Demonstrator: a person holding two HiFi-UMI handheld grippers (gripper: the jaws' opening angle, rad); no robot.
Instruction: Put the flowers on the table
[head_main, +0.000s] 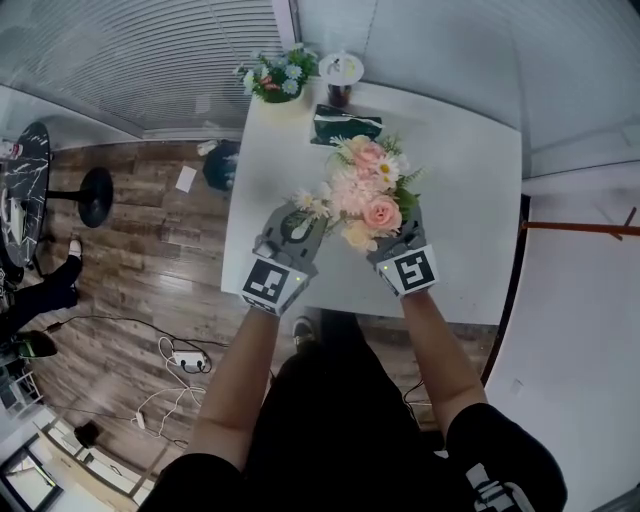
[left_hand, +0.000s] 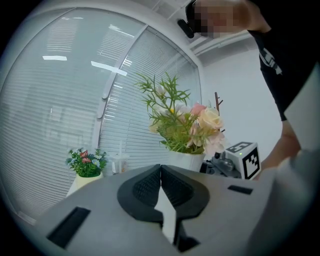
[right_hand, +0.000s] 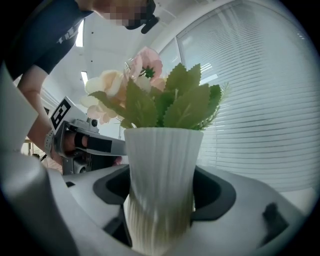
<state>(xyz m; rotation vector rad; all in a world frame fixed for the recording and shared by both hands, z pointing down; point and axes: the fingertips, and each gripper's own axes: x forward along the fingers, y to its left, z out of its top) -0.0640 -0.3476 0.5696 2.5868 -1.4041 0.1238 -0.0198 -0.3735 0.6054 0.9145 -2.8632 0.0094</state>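
Note:
A bouquet of pink and cream flowers stands in a white ribbed vase. My right gripper is shut on that vase, whose body fills the space between the jaws in the right gripper view. The same bouquet appears to the right in the left gripper view. My left gripper hovers over the white table just left of the bouquet, its jaws pressed together with nothing in them. The vase's foot is hidden, so I cannot tell if it touches the table.
At the table's far edge stand a small pot of blue and red flowers, a lidded cup and a dark green box. Window blinds run behind. Wooden floor with cables lies to the left.

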